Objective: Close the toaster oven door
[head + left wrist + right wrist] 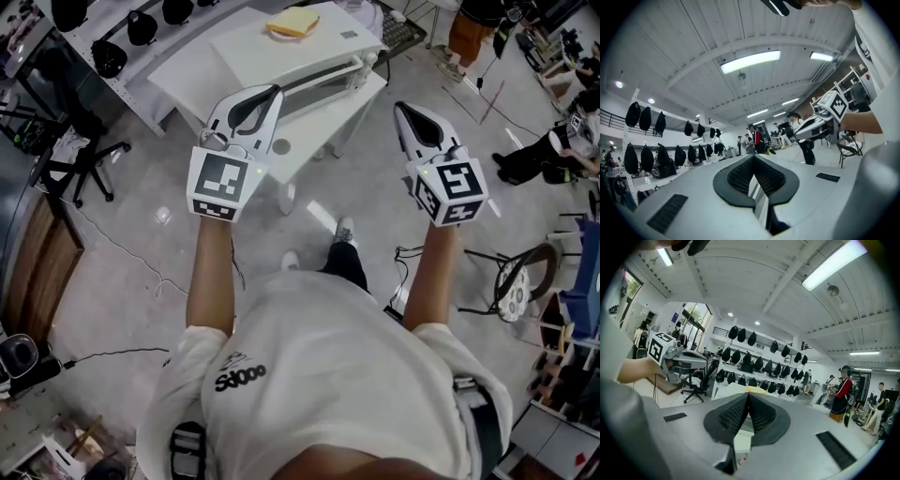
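The white toaster oven point(300, 47) stands on a white table point(328, 127) ahead of me, with a yellow slice point(292, 24) on its top. A long handle bar point(323, 82) runs along its front; how the door stands I cannot tell. Both grippers hang in the air short of the table, pointing at the oven. My left gripper point(276, 92) is shut and empty, its tips level with the table's near edge. My right gripper point(401, 108) is shut and empty, off the table's right corner. The right gripper view shows the oven point(733, 389) just beyond the shut tips.
A black office chair point(75, 155) stands at the left by a rack of black bags point(141, 28). People point(553, 150) sit at the right, near a round stool point(516, 281). Cables lie on the grey floor point(122, 253). My own feet point(342, 234) are by the table leg.
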Demonstrator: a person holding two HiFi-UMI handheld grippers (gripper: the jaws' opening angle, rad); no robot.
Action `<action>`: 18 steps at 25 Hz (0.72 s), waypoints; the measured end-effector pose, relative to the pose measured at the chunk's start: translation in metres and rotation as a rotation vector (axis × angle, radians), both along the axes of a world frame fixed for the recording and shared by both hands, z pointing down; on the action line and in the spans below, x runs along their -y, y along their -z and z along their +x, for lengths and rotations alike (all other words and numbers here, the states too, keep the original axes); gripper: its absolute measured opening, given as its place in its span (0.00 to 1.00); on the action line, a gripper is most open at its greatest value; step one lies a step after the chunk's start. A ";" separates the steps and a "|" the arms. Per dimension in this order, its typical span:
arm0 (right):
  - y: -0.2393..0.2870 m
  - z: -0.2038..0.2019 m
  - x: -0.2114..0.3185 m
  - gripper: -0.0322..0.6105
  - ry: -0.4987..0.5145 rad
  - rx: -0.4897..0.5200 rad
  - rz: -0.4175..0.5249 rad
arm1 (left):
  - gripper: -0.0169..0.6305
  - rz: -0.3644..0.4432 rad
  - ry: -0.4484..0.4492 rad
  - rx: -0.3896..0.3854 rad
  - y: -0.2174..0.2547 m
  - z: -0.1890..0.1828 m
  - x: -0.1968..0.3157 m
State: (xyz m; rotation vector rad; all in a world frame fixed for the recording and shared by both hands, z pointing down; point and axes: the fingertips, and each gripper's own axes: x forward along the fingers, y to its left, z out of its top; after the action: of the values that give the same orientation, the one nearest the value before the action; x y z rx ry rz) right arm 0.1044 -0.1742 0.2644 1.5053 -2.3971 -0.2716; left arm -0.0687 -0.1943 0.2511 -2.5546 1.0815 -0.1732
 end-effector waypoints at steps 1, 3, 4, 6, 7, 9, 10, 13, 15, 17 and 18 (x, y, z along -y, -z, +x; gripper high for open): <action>0.000 -0.003 -0.001 0.06 0.008 -0.001 0.001 | 0.05 0.001 -0.002 0.002 0.000 0.000 -0.002; -0.001 -0.007 -0.004 0.06 0.020 -0.005 0.002 | 0.05 0.000 -0.003 0.003 0.000 0.000 -0.005; -0.002 -0.008 -0.005 0.06 0.023 -0.006 0.001 | 0.05 -0.002 -0.002 0.004 -0.001 0.000 -0.007; -0.004 -0.007 -0.006 0.06 0.028 -0.005 -0.001 | 0.05 -0.007 0.001 0.006 -0.003 0.000 -0.008; -0.005 -0.007 -0.006 0.06 0.030 -0.005 -0.001 | 0.05 -0.009 0.003 0.005 -0.004 0.000 -0.009; -0.005 -0.006 -0.008 0.06 0.029 -0.002 0.001 | 0.05 -0.013 0.004 0.003 -0.006 0.000 -0.011; -0.005 -0.006 -0.009 0.06 0.028 0.000 0.003 | 0.05 -0.014 0.003 0.002 -0.007 0.001 -0.013; -0.007 -0.006 -0.010 0.06 0.026 0.003 0.002 | 0.05 -0.014 0.001 0.005 -0.008 0.002 -0.015; -0.010 -0.005 -0.012 0.06 0.027 0.001 -0.004 | 0.05 -0.014 0.001 0.005 -0.008 0.004 -0.017; -0.011 -0.002 -0.013 0.06 0.028 0.004 -0.007 | 0.05 -0.014 -0.002 0.006 -0.008 0.007 -0.019; -0.010 -0.001 -0.013 0.06 0.028 0.005 -0.007 | 0.05 -0.014 -0.004 0.007 -0.008 0.008 -0.019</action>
State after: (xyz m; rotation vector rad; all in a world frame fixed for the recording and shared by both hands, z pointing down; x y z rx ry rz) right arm 0.1030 -0.1612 0.2748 1.4718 -2.4223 -0.2650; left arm -0.0605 -0.1751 0.2588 -2.5663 1.0763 -0.1895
